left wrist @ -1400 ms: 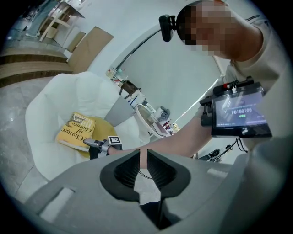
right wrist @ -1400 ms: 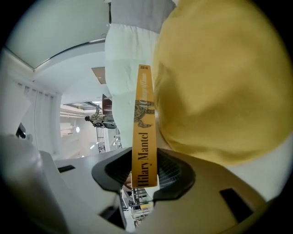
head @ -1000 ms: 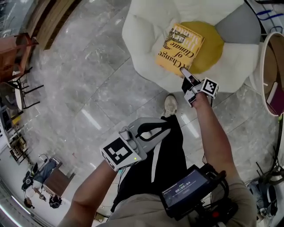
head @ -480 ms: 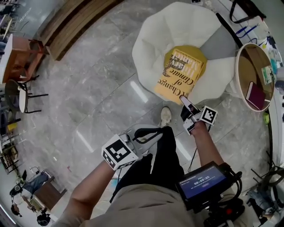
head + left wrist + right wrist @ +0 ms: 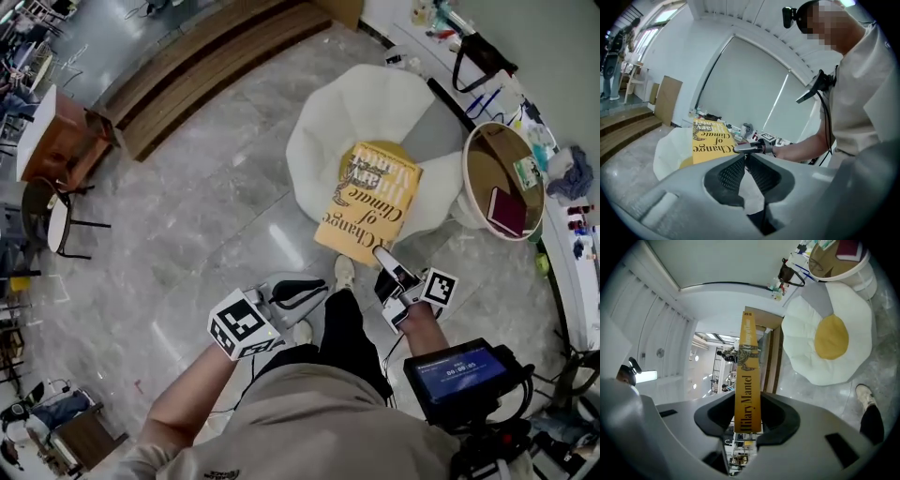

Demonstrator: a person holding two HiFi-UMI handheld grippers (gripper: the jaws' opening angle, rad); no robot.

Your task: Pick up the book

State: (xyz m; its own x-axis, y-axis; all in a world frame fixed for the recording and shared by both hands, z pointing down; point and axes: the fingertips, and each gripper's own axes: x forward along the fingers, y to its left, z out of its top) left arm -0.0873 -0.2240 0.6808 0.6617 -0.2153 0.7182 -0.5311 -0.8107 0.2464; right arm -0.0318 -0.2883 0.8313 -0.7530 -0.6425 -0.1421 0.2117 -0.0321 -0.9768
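Note:
The yellow book (image 5: 368, 203) hangs in the air over the near edge of a white egg-shaped cushion (image 5: 361, 112) with a yellow centre. My right gripper (image 5: 382, 255) is shut on the book's near edge. In the right gripper view the spine (image 5: 747, 376) stands upright between the jaws of the right gripper (image 5: 748, 414). My left gripper (image 5: 319, 286) is low at the left, beside the person's leg, shut with nothing in it. In the left gripper view the pads of the left gripper (image 5: 745, 158) meet, and the book (image 5: 710, 140) shows beyond them.
A round tub (image 5: 472, 183) holding a maroon book (image 5: 507, 212) stands right of the cushion. A cluttered counter (image 5: 562, 202) runs along the right. Wooden steps (image 5: 206, 66) lie at the top left, an orange table (image 5: 61, 131) at the far left. The person's shoe (image 5: 344, 272) is below the book.
The left gripper has dropped lower and rolled. The right gripper keeps the book and has sunk a little. The head view has pulled back, so the cushion looks smaller.

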